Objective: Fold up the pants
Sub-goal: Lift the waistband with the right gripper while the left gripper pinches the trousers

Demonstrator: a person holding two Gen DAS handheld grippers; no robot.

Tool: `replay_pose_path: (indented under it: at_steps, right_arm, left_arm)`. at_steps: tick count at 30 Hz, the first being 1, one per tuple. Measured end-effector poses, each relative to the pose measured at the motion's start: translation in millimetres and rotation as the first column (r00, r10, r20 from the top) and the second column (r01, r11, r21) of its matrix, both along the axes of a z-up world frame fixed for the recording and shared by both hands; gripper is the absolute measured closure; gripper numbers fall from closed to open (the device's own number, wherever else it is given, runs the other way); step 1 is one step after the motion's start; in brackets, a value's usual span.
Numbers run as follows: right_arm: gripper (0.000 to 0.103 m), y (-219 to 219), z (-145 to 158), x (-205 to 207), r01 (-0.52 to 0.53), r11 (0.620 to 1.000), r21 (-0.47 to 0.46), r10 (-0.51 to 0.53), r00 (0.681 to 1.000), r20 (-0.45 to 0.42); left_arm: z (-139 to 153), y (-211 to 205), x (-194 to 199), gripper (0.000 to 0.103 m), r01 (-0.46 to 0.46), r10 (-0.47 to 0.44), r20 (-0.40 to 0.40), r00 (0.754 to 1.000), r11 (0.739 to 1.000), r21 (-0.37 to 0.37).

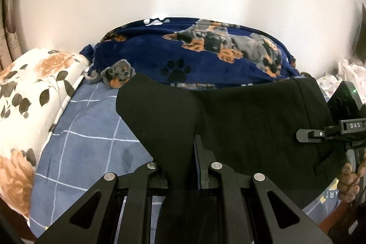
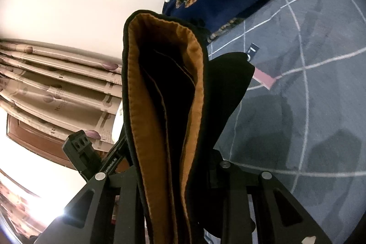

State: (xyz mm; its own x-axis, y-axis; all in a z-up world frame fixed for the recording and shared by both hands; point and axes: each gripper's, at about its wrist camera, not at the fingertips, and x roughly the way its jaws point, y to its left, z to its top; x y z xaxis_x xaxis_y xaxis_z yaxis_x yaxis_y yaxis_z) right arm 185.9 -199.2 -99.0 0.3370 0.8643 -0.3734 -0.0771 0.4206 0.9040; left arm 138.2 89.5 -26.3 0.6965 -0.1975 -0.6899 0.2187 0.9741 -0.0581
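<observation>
Black cloth fills the middle of both views: the pants [image 1: 240, 120] hang lifted above the bed [image 1: 91, 129], stretched between the two grippers. The left gripper [image 1: 180, 166] has its jaws drawn narrow and clamped on a bunched fold of the black fabric, which fans out above them into a broad flap. To the right in that view, the right gripper [image 1: 320, 133] grips the far edge of the same garment, with a person's hand [image 1: 350, 184] wrapped round its handle.

From the right wrist camera, the right gripper [image 2: 180, 175] pinches the waistband end of the pants [image 2: 164, 95] — the jaws partly closed on several layers, with a tan-orange lining showing inside the black outer cloth. The left gripper [image 2: 80, 152] shows at the lower left, just beside the fabric.

Below lies a blue-grey sheet with a white grid pattern. A navy blanket [image 1: 205, 49] printed with dachshunds and paw marks is heaped against the white wall — a floral pillow [image 1: 29, 95] sits to its left.
</observation>
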Motion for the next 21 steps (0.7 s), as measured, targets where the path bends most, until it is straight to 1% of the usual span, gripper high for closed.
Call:
replay_pose_path:
  at_steps: [11,21]
  right_arm:
    - [0.078,12,-9,36,-0.013,1.000,0.003,0.013,1.000,-0.005]
    - [0.078,17,-20,61,-0.011,1.000,0.008,0.011,1.000,-0.013]
  left_arm:
    - [-10,17,46,0.089,-0.038,0.038,-0.008,0.999,0.999,0.003]
    - [-21,23,82,0.089,-0.049,0.050,-0.020,0.999,0.999,0.018]
